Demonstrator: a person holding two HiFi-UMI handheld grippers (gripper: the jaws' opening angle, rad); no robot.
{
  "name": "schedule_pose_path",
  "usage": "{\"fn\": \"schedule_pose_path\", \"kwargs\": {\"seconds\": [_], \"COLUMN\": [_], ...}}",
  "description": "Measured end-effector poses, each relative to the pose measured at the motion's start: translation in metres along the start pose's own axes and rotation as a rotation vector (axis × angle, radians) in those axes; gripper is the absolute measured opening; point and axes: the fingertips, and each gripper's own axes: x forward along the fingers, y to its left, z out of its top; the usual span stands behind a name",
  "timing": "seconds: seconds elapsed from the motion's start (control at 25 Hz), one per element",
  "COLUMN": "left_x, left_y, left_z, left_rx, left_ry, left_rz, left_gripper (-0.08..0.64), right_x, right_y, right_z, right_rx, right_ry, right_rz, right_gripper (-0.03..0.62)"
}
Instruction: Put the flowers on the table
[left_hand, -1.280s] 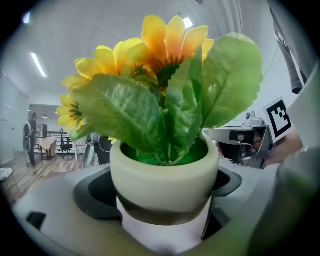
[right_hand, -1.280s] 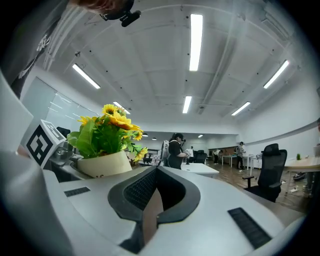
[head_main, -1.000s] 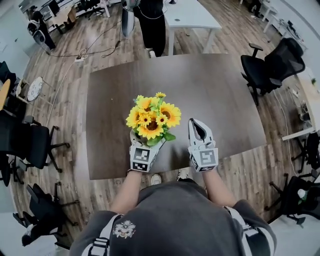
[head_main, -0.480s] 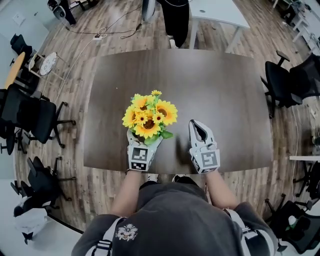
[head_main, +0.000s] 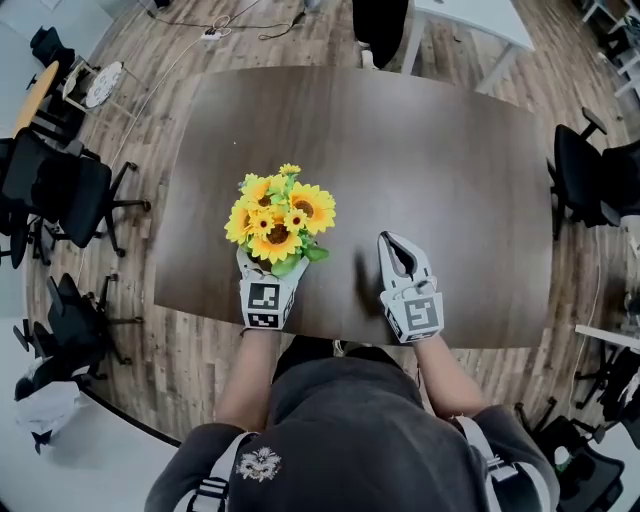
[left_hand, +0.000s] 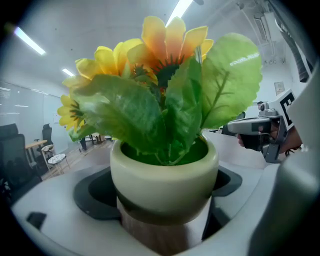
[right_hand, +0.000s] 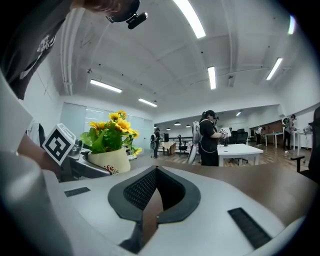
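Note:
A bunch of yellow sunflowers (head_main: 276, 212) with green leaves stands in a cream pot (left_hand: 163, 172). My left gripper (head_main: 264, 268) is shut on the pot, one jaw on each side, over the dark wooden table (head_main: 430, 170) near its front edge. I cannot tell whether the pot's base touches the table. The blooms hide the pot in the head view. My right gripper (head_main: 392, 242) is to the right of the flowers, apart from them, shut with nothing between its jaws. In the right gripper view the pot (right_hand: 109, 161) shows at the left.
Black office chairs stand around the table on the left (head_main: 60, 195) and on the right (head_main: 585, 185). A person in black (right_hand: 208, 137) stands beyond the far edge beside a white table (right_hand: 240, 149). A white bag (head_main: 45, 405) lies on the floor.
My left gripper has carried the flowers a little to the left, away from the right gripper. The head view has shifted, so more of the table shows. The right gripper has hardly moved.

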Motion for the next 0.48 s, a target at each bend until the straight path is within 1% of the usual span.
{"fn": "schedule_pose_path", "kwargs": {"seconds": [0.12, 0.24, 0.36, 0.48], "left_x": [0.005, 0.008, 0.010, 0.015], "left_y": [0.004, 0.009, 0.018, 0.018], "left_z": [-0.009, -0.020, -0.028, -0.037], "left_rx": [-0.005, -0.014, -0.028, -0.047], "left_ry": [0.025, 0.064, 0.066, 0.073], "left_rz": [0.016, 0.033, 0.046, 0.047], "left_gripper": [0.535, 0.535, 0.535, 0.535], "right_x": [0.004, 0.011, 0.021, 0.030], "right_y": [0.004, 0.006, 0.007, 0.011], "right_z": [-0.004, -0.009, -0.015, -0.025], "right_rx": [-0.009, 0.005, 0.014, -0.006], "right_ry": [0.008, 0.029, 0.039, 0.059], "right_rz": [0.009, -0.003, -0.017, -0.002], "right_gripper": [0.023, 0.023, 0.023, 0.023]}}
